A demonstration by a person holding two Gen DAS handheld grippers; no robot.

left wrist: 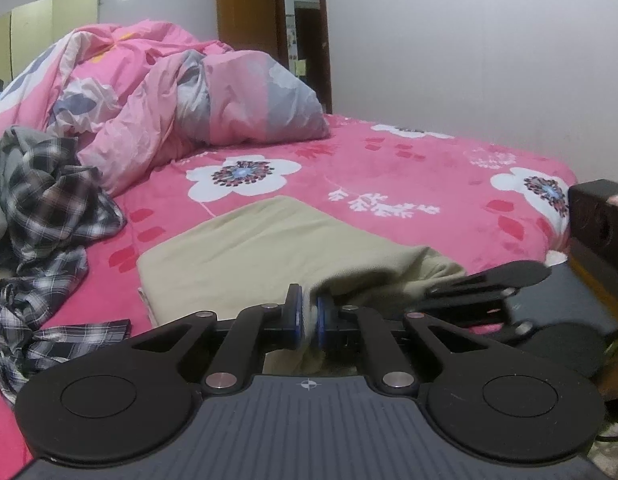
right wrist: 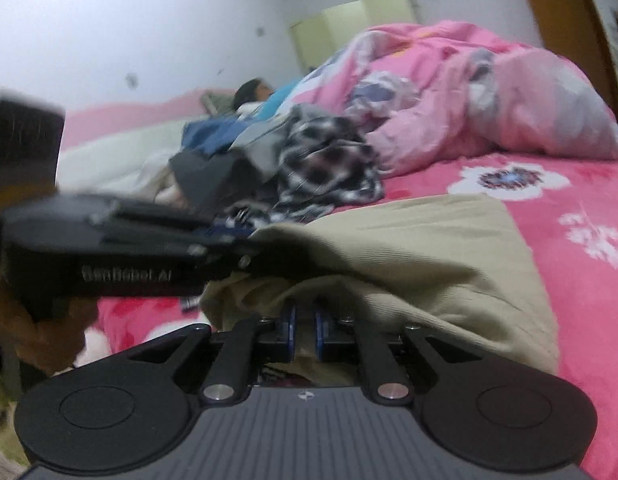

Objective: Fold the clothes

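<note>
Both grippers grip the near edge of the beige garment (left wrist: 265,248): my left gripper (left wrist: 307,316) has its blue pads nearly together with a fold of cloth pinched between them, and my right gripper (right wrist: 303,322) is closed down the same way, its tips buried under a raised hump of fabric. I judge the two-point hold is there to lift that edge evenly for a fold. From either tool the garment spreads toward 12 o'clock, flat on the pink bedsheet (left wrist: 409,184). A checked shirt (left wrist: 53,196) sits crumpled at 10 o'clock from the left gripper, beside the heaped quilt (left wrist: 181,92).
</note>
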